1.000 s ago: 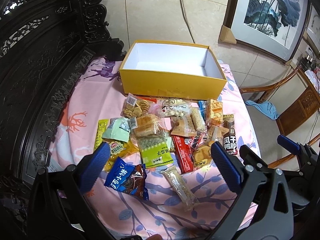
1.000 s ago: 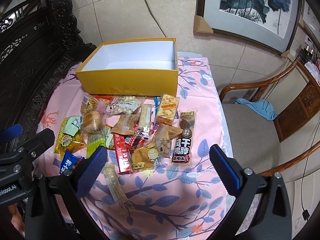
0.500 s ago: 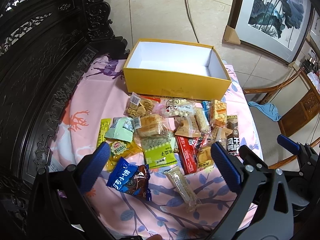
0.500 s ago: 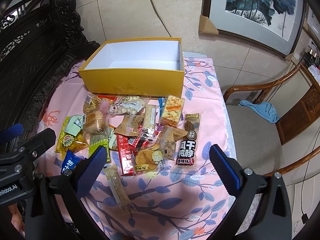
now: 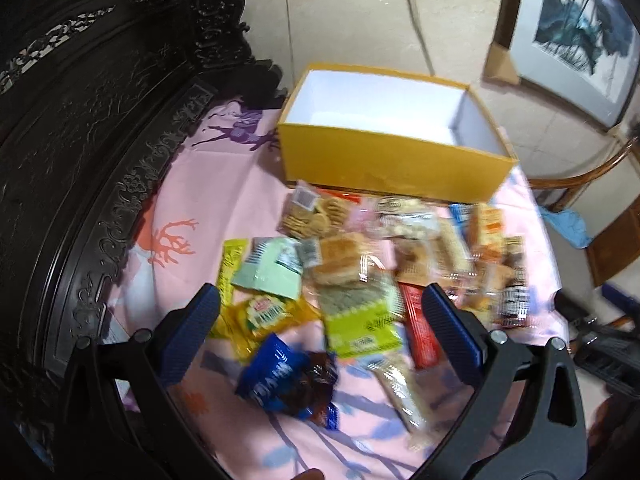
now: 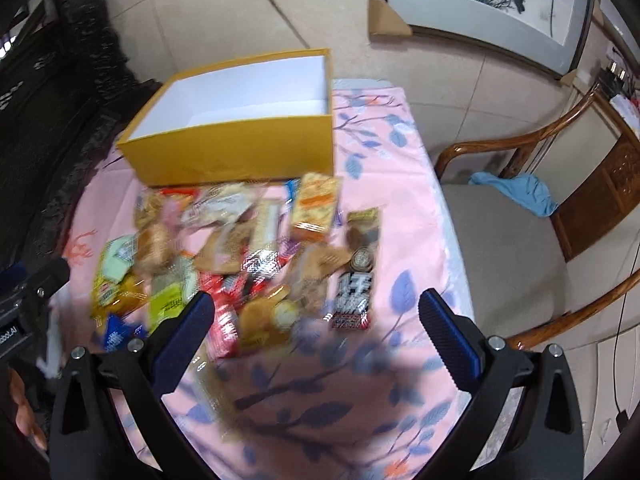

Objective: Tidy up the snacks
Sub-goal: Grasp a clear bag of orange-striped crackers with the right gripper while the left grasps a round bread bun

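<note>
A pink tablecloth (image 5: 248, 184) printed with deer and leafy branches covers the table under me, with dark carved furniture (image 5: 80, 120) on its left. My left gripper (image 5: 320, 334) is spread wide and holds nothing above a blue snack packet (image 5: 276, 372) and a green one (image 5: 360, 316); my right gripper (image 6: 316, 328) is equally spread and empty. Beyond both, the snack pile (image 6: 240, 256) lies just before the yellow box (image 6: 236, 152), whose white inside holds nothing.

Bright, even indoor light; strong motion blur, fisheye bending, dark corners
</note>
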Action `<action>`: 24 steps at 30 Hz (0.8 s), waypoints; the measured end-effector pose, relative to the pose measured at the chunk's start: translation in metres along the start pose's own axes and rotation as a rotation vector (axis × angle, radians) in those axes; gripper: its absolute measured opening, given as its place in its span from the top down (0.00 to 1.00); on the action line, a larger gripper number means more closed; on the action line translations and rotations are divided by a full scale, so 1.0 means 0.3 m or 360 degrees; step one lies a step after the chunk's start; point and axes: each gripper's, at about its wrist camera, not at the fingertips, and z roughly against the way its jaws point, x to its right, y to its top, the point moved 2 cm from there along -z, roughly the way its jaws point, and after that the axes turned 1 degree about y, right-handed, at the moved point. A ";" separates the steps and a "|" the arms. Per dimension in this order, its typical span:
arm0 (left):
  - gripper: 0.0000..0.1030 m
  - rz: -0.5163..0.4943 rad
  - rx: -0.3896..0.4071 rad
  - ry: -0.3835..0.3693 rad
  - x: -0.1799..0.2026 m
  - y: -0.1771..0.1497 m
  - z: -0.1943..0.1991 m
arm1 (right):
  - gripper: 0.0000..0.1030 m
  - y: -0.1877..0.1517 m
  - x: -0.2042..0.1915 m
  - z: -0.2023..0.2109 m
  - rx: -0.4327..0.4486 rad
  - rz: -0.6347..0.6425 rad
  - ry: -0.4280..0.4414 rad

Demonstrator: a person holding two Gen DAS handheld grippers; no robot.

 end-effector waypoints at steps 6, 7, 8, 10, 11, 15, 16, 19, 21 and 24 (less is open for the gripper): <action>0.02 0.0001 -0.0085 -0.0006 -0.002 0.022 -0.149 | 0.04 0.097 0.015 -0.220 -0.0050 -0.0007 -0.0058; 0.02 0.0001 -0.0080 -0.0014 -0.003 0.023 -0.154 | 0.06 0.112 0.012 -0.257 -0.0056 -0.0016 -0.0067; 0.02 0.0003 -0.0076 -0.0018 -0.006 0.026 -0.158 | 0.09 0.134 0.002 -0.311 -0.0066 -0.0015 -0.0091; 0.02 0.0002 -0.0068 -0.0034 -0.014 0.028 -0.160 | 0.10 0.162 -0.013 -0.375 -0.0079 -0.0002 -0.0130; 0.02 0.0000 -0.0071 -0.0035 -0.019 0.026 -0.161 | 0.11 0.177 -0.021 -0.407 -0.0083 0.0009 -0.0148; 0.02 0.0032 -0.0119 -0.0026 -0.063 0.027 -0.183 | 0.19 0.228 -0.043 -0.534 -0.0130 0.0047 -0.0200; 0.02 0.0047 -0.0130 -0.0028 -0.074 0.028 -0.188 | 0.23 0.233 -0.045 -0.563 -0.0155 0.0062 -0.0212; 0.02 0.0082 -0.0151 -0.0023 -0.108 0.035 -0.203 | 0.42 0.215 -0.042 -0.659 -0.0264 0.0061 -0.0159; 0.02 0.0094 -0.0150 -0.0012 -0.128 0.042 -0.215 | 0.51 0.203 -0.046 -0.663 -0.0189 0.0089 -0.0130; 0.02 0.0102 -0.0181 0.0005 -0.144 0.042 -0.251 | 0.53 0.185 -0.046 -0.643 -0.0163 0.0114 -0.0081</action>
